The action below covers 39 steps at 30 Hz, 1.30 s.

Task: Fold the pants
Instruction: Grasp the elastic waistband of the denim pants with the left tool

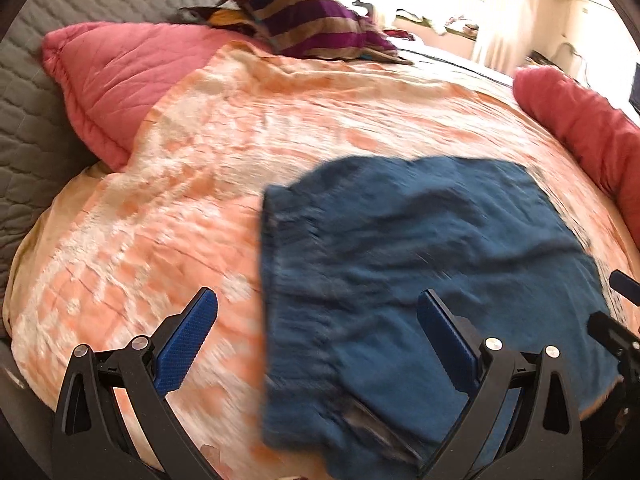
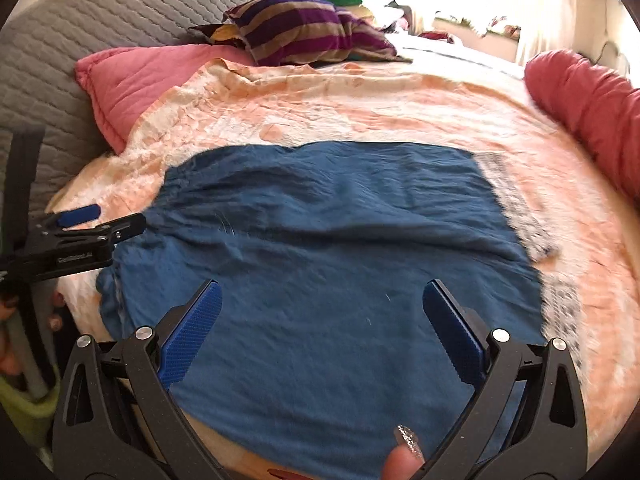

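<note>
We are over a bed spread with a peach and white blanket (image 1: 168, 216), a grey quilted headboard (image 2: 100, 20) behind it, a pink pillow (image 1: 116, 80) at the far left, a striped cushion (image 2: 296, 32) at the back and a red bolster (image 2: 592, 108) along the right. The blue pants (image 2: 320, 260) lie folded flat on the blanket. Our right wrist view shows their grey patterned edge (image 2: 516, 208) poking out on the right side and our left gripper (image 2: 100, 220) at their gathered left end, neither clear from the left wrist view, which is blurred. Our left gripper's fingers stand wide apart, one over bare blanket, the other over the pants. Our right gripper (image 2: 322, 320) is spread wide too, both fingers above the cloth, gripping nothing.
</note>
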Available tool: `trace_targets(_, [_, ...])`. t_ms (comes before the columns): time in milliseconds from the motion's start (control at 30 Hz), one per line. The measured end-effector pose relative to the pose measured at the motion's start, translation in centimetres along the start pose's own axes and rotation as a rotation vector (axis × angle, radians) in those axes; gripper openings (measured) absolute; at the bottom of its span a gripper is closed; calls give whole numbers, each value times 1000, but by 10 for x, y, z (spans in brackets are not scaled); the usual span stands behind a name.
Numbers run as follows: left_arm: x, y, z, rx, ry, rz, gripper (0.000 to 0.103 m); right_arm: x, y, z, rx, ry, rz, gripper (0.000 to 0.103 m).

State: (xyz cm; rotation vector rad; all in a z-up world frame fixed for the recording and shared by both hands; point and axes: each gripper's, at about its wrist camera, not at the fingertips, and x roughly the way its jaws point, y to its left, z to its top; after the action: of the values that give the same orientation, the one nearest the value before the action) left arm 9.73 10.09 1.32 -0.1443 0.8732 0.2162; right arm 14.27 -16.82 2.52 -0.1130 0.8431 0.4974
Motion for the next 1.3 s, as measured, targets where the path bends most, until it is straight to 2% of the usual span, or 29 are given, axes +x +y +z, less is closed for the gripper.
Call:
trace_targets(167, [30, 23, 29, -25, 13, 30, 99, 28, 9, 34, -86, 2, -5, 95])
trace_targets(267, [52, 35, 42, -54, 67, -25, 99, 51, 14, 56, -122, 24, 19, 95])
trace_targets(367, [68, 44, 52, -71, 83, -47, 99, 71, 19, 74, -178, 33, -2, 95])
trace_targets(467, [86, 49, 61, -53, 86, -31, 99, 93, 20, 88, -249, 44, -11, 95])
trace_targets(567, [103, 51, 67, -33, 118, -47, 99, 117, 14, 103, -244, 81, 20, 95])
trace_targets(667, [122, 51, 70, -37, 166, -103, 99, 135, 8, 117, -238, 97, 36, 95])
trace_targets(833, [136, 44, 75, 10, 154, -103, 99, 166, 7, 133, -318, 133, 8, 95])
trace_targets(867, [138, 43, 77, 22, 151, -102, 96, 173, 7, 135, -336, 143, -1, 95])
trace_targets(900, [138, 40, 77, 41, 146, -97, 82, 179, 7, 137, -345, 147, -9, 95])
trace_targets(933, [137, 36, 76, 63, 140, -94, 74, 185, 7, 138, -360, 156, -23, 95])
trace_targets(967, [134, 33, 75, 80, 132, -85, 72, 190, 7, 139, -371, 165, -26, 95])
trace_targets(1000, [132, 31, 76, 93, 126, -102, 51, 196, 8, 140, -384, 178, -23, 95])
trace_targets(1033, [128, 29, 76, 96, 119, -141, 40, 198, 9, 140, -395, 184, -18, 95])
trace_targets(1133, [112, 24, 75, 125, 62, -120, 35, 205, 15, 140, -451, 194, -12, 95])
trace_targets(1300, [70, 24, 66, 124, -57, -152, 34, 211, 31, 142, -571, 181, -35, 95])
